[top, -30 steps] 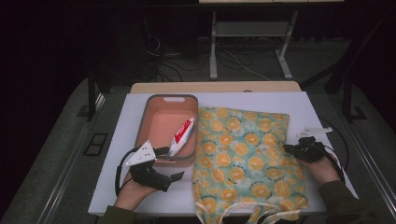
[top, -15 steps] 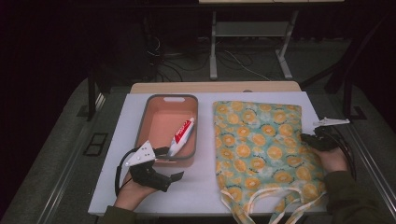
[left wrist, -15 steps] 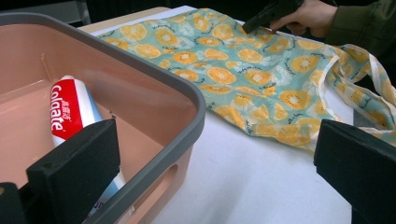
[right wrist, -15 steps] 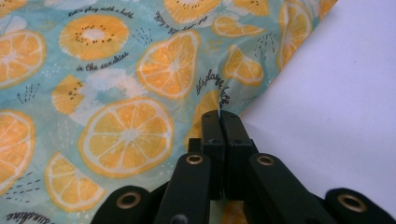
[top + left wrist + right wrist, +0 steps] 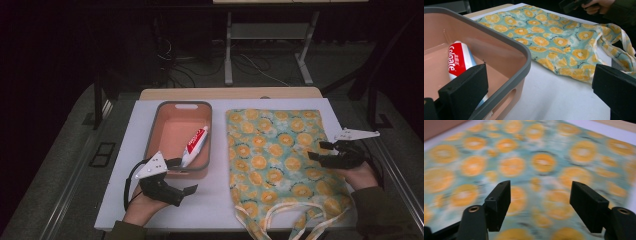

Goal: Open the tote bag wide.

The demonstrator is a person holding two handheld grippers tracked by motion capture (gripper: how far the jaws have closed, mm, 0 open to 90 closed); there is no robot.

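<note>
Cloth bag (image 5: pixel 280 160), printed with orange slices on pale green, is lying spread flat across the right half of the white table (image 5: pixel 215 200), its pale handles (image 5: pixel 290 220) trailing toward the person's edge, probably smoothed out so the mouth can be reached for packing. Right gripper (image 5: pixel 327 152) is hanging just above the bag's right side; its jaws have just been opening and are standing apart with nothing between them, the cloth let go below. Left gripper (image 5: pixel 182 181) is waiting by the near end of the pink bin (image 5: pixel 165 132), jaws spread wide and empty, seemingly lined up on the toothpaste tube (image 5: pixel 195 145) lying slantwise inside the bin, likely the item to be bagged.
</note>
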